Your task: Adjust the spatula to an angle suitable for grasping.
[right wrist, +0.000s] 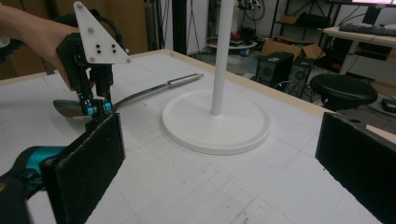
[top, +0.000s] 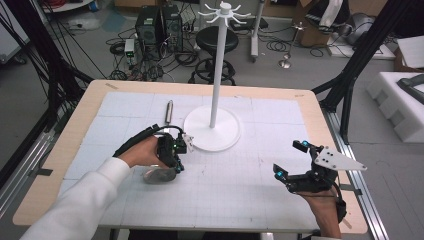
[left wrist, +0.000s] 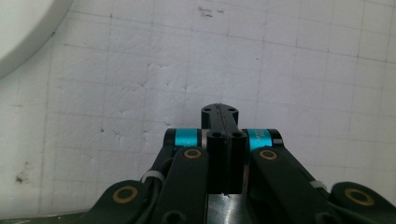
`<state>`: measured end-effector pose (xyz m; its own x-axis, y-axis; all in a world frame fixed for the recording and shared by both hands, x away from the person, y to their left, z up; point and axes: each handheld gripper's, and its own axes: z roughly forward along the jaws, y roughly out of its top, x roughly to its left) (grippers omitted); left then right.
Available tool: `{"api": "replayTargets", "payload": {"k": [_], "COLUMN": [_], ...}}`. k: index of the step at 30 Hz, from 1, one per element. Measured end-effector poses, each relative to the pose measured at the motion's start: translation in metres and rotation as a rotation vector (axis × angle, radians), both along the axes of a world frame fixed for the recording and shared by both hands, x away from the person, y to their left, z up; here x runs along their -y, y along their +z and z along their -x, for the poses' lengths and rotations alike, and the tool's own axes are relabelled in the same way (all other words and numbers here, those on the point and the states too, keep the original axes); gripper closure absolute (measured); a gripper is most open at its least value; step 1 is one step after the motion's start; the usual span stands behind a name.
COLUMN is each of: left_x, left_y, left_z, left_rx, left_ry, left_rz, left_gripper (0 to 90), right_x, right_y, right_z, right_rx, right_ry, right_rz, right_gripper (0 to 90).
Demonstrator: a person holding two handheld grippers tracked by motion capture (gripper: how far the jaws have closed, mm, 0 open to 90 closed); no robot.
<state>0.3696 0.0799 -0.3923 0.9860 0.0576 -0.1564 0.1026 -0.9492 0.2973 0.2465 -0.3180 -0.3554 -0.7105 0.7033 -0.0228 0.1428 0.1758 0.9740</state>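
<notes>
spoon (right wrist: 140,95) | hard, shiny, slippery metal | best held by its neck | left tool (top: 176,159) clamped on spoon | right tool (top: 290,159) apart

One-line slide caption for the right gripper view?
Right gripper open in the foreground; beyond it, the left gripper shut on a metal ladle beside the white stand.

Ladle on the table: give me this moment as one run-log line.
left hand-held gripper: shut on ladle, near bowl | right hand-held gripper: open, empty | white stand: upright beside ladle
</notes>
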Motion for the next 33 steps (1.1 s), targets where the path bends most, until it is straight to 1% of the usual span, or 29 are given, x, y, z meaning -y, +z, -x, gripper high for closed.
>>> {"api": "replayTargets", "payload": {"k": [4,5,6,9,15,16,17,18,19,20,21,22,23,25,27,28,29,32,33], "left_x": [-0.006,-0.009,-0.011,-0.018,-0.031,-0.033,-0.035,-0.037,-0.039,-0.041,-0.043,-0.045,-0.046,-0.049,-0.052,-0.054,-0.055,-0.06,-0.061], "left_y": [-0.001,-0.001,-0.002,-0.002,-0.001,-0.001,0.0,-0.001,-0.001,0.0,0.0,0.0,0.0,0.001,0.001,0.001,0.001,0.002,0.001], "left_z": [0.001,0.002,0.003,0.004,0.006,0.006,0.006,0.006,0.007,0.006,0.007,0.006,0.007,0.006,0.007,0.008,0.008,0.008,0.009], "left_rx": [-0.004,-0.001,-0.005,-0.003,0.001,0.002,0.002,0.005,-0.002,0.004,0.003,0.008,0.005,0.009,0.012,0.006,0.006,0.016,0.009], "left_ry": [-0.006,-0.001,0.011,0.012,0.029,0.025,0.034,0.032,0.04,0.035,0.045,0.034,0.041,0.036,0.042,0.057,0.06,0.058,0.068], "left_rz": [0.006,0.001,0.008,0.011,0.001,-0.005,-0.007,-0.005,-0.001,-0.005,0.001,-0.009,-0.002,-0.007,-0.006,0.004,0.005,-0.006,-0.006], "left_gripper": [90.0,90.0,90.0,90.0,90.0,90.0,90.0,90.0,90.0,90.0,90.0,90.0,90.0,90.0,90.0,90.0,90.0,90.0,90.0], "right_x": [0.001,0.001,0.002,0.002,0.002,0.001,0.001,0.001,0.001,0.001,0.001,0.001,0.001,0.001,0.0,0.0,0.0,0.0,0.001], "right_y": [0.0,0.0,0.0,0.0,0.0,-0.001,-0.001,-0.001,-0.001,-0.001,-0.001,0.0,0.0,0.0,-0.001,-0.001,-0.001,-0.001,-0.001], "right_z": [0.001,0.001,0.001,0.001,0.001,0.001,0.001,0.001,0.001,0.001,0.001,0.001,0.001,0.001,0.001,0.001,0.001,0.001,0.001], "right_rx": [-0.003,0.001,0.002,0.0,-0.003,-0.004,-0.004,-0.004,-0.005,-0.005,-0.004,-0.004,-0.004,-0.005,-0.003,-0.006,-0.006,-0.008,-0.007], "right_ry": [-0.002,-0.002,-0.002,-0.004,-0.005,-0.005,-0.005,-0.005,-0.006,-0.006,-0.007,-0.007,-0.005,-0.007,-0.004,-0.004,-0.004,-0.008,-0.009], "right_rz": [-0.001,-0.001,0.0,-0.001,0.004,0.003,0.004,0.003,0.005,0.004,0.005,0.005,0.005,0.008,0.011,0.01,0.011,0.009,0.009], "right_gripper": [0.2,0.2,0.2,0.2,0.2,0.2,0.2,0.2,0.2,0.2,0.2,0.2,0.2,0.2,0.2,0.2,0.2,0.2,0.2]}}
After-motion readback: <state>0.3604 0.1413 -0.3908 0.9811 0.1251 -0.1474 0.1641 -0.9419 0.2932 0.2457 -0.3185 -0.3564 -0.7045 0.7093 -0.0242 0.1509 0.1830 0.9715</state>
